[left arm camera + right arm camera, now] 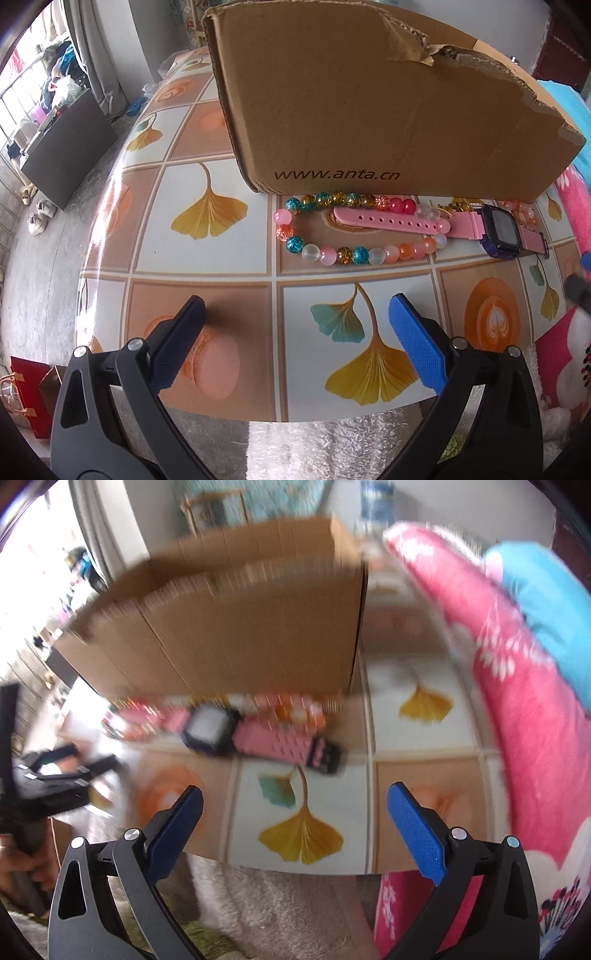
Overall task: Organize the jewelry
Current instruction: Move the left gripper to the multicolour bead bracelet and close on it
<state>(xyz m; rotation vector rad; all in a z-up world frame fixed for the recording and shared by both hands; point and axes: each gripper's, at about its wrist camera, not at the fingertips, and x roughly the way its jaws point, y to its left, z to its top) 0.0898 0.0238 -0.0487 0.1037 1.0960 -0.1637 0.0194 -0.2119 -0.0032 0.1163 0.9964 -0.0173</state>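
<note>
Through the left wrist camera I see my left gripper [295, 339] at the bottom of the frame, spread wide with nothing between its blue pads, hovering over the ginkgo-patterned tablecloth [207, 236] near the table's front edge. Across the middle of the frame lies the jewelry: one multicolored bead bracelet [321, 230] looped around the strap of one pink watch [498, 230], both just in front of the torn cardboard box [369, 110] that fills the upper half. At the right end, behind the watch, I make out some pale pink beads [522, 214] and a gold-colored piece [460, 207], too hidden to count. The right wrist camera is badly blurred; my right gripper [295, 819] sits at the bottom, equally wide open and empty, pointing at the same watch [255, 738] in the center, with the box [236, 620] above it and a pink floral fabric [517, 701] down the right side. My left gripper's dark frame [55, 779] shows at the left edge. I judge the job is only starting: nothing is picked up and I cannot see into the box. Next I would bring one gripper down over a single piece; the bracelet and strap overlap, so I must separate them as I lift.
</note>
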